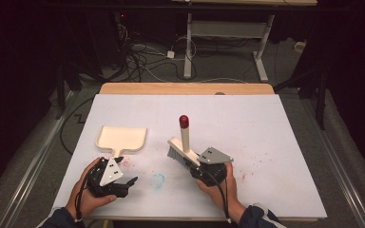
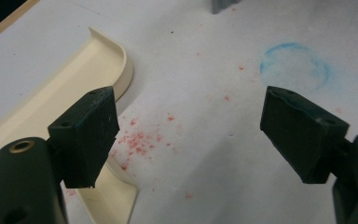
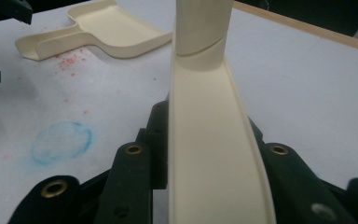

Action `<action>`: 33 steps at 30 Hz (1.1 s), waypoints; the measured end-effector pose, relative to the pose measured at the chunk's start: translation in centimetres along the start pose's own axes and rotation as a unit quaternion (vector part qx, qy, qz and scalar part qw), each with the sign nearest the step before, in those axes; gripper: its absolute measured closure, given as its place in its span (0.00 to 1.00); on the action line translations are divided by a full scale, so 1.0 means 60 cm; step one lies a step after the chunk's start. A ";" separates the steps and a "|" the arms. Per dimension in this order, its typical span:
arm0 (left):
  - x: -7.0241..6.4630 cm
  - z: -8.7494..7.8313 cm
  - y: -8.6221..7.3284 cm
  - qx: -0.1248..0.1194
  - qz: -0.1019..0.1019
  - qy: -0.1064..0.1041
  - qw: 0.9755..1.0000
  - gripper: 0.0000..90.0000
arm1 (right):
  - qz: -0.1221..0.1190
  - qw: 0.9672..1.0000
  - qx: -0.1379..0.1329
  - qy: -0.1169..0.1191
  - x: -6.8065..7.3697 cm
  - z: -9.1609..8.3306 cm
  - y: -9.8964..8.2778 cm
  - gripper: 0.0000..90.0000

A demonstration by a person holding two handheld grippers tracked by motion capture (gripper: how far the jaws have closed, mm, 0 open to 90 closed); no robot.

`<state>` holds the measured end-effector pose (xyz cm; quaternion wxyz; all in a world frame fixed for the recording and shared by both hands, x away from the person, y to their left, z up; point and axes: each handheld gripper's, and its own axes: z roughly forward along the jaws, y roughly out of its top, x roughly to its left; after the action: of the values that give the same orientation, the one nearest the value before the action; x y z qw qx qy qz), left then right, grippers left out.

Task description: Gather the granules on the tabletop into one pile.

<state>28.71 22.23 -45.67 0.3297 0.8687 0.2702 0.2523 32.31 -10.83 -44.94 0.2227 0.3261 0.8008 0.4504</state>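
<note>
Holding the brush (image 1: pixel 184 142) clamped in our right gripper (image 1: pixel 208 167), we have the left gripper (image 2: pixel 191 135) gaping wide — next it must close on the dustpan (image 1: pixel 122 138) handle.

- No readable text, labels, brands or numbers in any view.
- Blue ring mark (image 1: pixel 157 180) on the white table sheet (image 1: pixel 266 142): a smudge, not a legible sign.

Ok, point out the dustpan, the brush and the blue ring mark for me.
Dustpan (image 1: pixel 122 137), high view, flat floor of its pan.
Brush (image 1: pixel 185 135), high view, cream handle below the red tip.
Blue ring mark (image 2: pixel 294 66), left gripper view, middle of the ring.
</note>
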 end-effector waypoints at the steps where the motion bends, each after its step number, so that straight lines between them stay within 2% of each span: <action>1: 0.000 0.000 0.000 0.000 0.000 0.000 1.000 0.21 | -0.003 1.000 0.004 0.000 -0.004 -0.004 -0.002 0.76; 4: -0.001 0.002 0.000 0.002 0.002 -0.001 1.000 0.21 | -0.004 1.000 0.003 -0.003 -0.010 -0.021 -0.002 0.76; 7: -0.002 0.001 0.001 0.002 0.002 -0.001 1.000 0.21 | -0.018 1.000 -0.002 -0.007 -0.012 -0.037 0.006 0.76; 14: -0.001 0.000 0.000 0.001 0.002 0.000 1.000 0.21 | -0.015 1.000 -0.021 -0.011 -0.029 -0.072 0.023 0.76; 19: -0.001 0.000 0.001 0.001 0.003 0.000 1.000 0.21 | -0.013 0.999 -0.028 -0.010 -0.053 -0.089 0.025 0.76; 22: -0.001 0.001 0.001 0.001 0.002 -0.001 1.000 0.21 | -0.020 0.999 -0.039 -0.008 -0.076 -0.099 0.020 0.76; 25: -0.003 0.002 0.001 0.003 0.004 -0.001 1.000 0.21 | -0.048 0.998 -0.040 -0.030 -0.094 -0.099 0.008 0.76; 28: -0.003 0.001 0.002 0.004 0.007 0.001 1.000 0.21 | -0.037 0.998 -0.030 -0.039 -0.113 -0.089 -0.003 0.76; 33: -0.003 0.002 0.001 0.005 0.006 0.001 1.000 0.21 | -0.041 0.998 -0.019 -0.044 -0.134 -0.079 -0.012 0.76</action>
<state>28.65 22.03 -45.73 0.3238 0.8717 0.2662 0.2538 34.53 -19.63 -42.70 0.2824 0.3084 0.7942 0.4409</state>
